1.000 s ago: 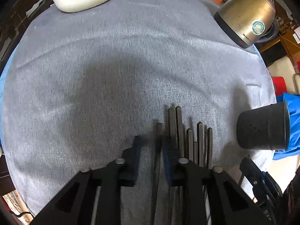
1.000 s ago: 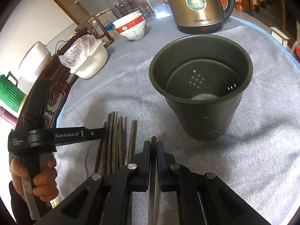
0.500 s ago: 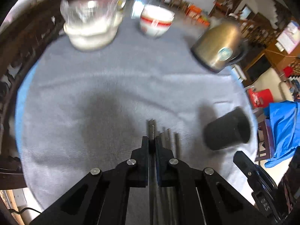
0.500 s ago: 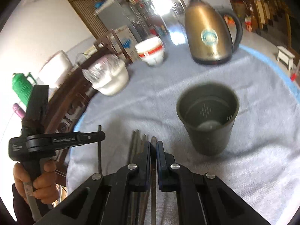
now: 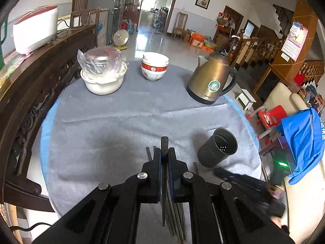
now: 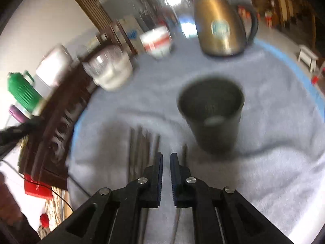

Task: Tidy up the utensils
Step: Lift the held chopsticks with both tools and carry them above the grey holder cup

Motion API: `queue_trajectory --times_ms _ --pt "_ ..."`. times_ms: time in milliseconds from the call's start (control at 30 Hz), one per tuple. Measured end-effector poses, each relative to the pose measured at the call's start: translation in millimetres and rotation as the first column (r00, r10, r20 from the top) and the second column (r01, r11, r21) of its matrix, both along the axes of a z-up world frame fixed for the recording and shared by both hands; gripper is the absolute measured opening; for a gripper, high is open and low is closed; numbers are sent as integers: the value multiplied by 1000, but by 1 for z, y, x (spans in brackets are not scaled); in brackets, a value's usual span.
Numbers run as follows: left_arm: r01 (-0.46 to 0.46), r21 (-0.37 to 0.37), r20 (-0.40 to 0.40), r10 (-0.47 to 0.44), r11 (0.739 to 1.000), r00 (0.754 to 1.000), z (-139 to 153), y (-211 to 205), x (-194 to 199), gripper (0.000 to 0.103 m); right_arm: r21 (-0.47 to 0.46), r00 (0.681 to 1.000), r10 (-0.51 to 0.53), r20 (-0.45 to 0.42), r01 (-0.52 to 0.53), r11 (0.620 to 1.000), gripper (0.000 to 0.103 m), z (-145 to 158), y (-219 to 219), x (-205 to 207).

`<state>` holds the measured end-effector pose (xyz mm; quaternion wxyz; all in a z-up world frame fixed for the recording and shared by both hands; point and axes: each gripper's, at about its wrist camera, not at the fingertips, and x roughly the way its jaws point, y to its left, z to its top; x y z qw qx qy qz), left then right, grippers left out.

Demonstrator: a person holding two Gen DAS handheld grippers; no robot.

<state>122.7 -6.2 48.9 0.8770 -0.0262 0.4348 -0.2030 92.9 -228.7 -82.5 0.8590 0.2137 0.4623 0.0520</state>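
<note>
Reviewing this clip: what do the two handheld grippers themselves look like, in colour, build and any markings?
Both the left gripper and the right gripper are matte black, with angular linkage arms joined by round silver pivot screws. Each has two flat fingers faced with blue ribbed pads. No cables, sleeves or readable markings show on them in these views.

My left gripper is clamped on a chopstick, raised above the cloth; my right gripper hangs slightly parted, empty.
</note>
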Motion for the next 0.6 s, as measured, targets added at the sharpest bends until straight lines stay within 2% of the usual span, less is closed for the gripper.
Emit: queue_trajectory --times_ms 67,367,433,533,600 --pt "-3 -5 10 3 1000 1000 2 6 -6 7 -25 998 20 -65 -21 999 12 -17 5 11" --pt "-35 -28 83 38 999 996 14 36 -23 7 -207 976 4 -217 -50 977 12 -54 25 61" --pt "-35 -30 85 38 999 996 13 38 -23 7 -218 969 -4 -248 -52 975 12 -62 27 69" --pt "-32 -43 73 35 999 997 10 42 -22 6 -253 970 -14 -243 -49 966 12 -63 33 76" --pt "-37 -46 70 41 998 997 9 44 -21 6 -249 969 -19 -244 -44 968 7 -62 32 79"
